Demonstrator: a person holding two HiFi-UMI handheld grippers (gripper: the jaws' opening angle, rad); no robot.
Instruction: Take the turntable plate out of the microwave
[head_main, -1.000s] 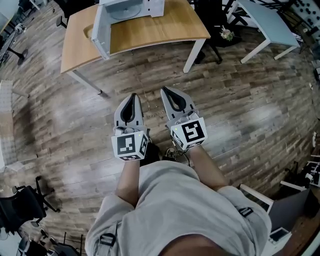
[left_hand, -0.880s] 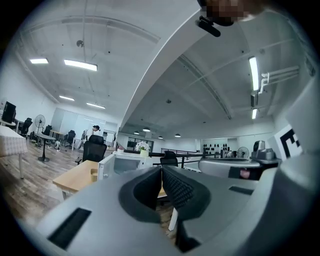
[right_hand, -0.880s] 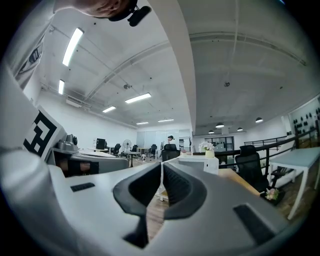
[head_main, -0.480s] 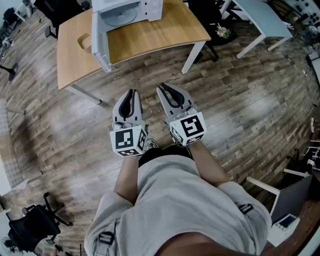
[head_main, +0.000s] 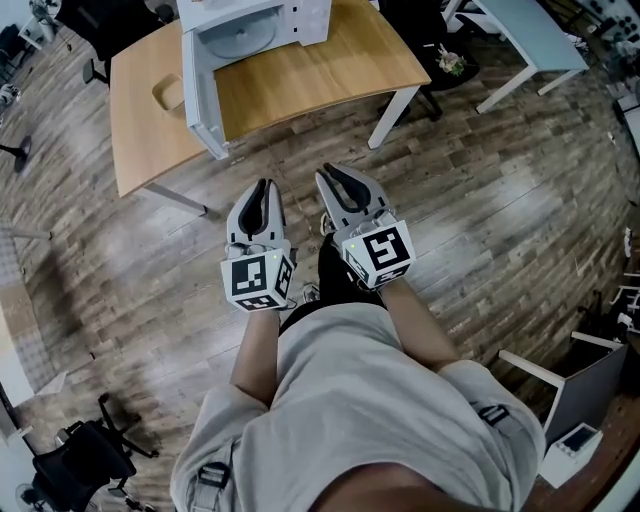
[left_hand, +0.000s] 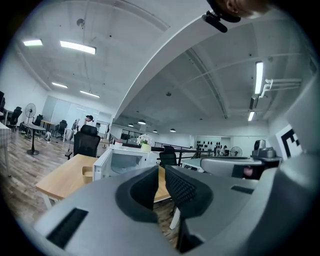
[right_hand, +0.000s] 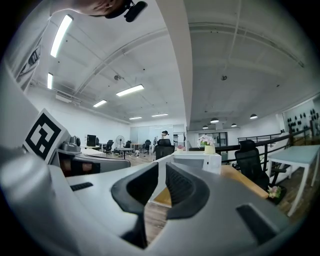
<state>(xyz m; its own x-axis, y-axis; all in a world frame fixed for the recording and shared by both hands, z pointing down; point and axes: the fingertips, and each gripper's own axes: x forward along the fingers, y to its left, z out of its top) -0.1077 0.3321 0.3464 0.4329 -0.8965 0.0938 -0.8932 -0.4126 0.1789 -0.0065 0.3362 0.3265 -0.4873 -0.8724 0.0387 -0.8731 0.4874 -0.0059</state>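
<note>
microwave (head_main: 305, 18) nearer; turntable plate (head_main: 243, 36) inside, well ahead of just-parted, empty left tongs (head_main: 265, 187), right tongs (head_main: 331, 177)

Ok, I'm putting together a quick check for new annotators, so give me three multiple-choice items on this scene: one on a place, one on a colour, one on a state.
1. Where is the turntable plate?
A. in a sink
B. inside the microwave
C. on a stove

2. What colour is the microwave's casing?
A. white
B. black
C. red

3. How is the microwave door?
A. shut
B. taken off
C. swung open

Answers:
1 B, the head view shows the round plate lying in the cavity.
2 A, the casing is white all round.
3 C, the door stands swung out at the left of the cavity.
</note>
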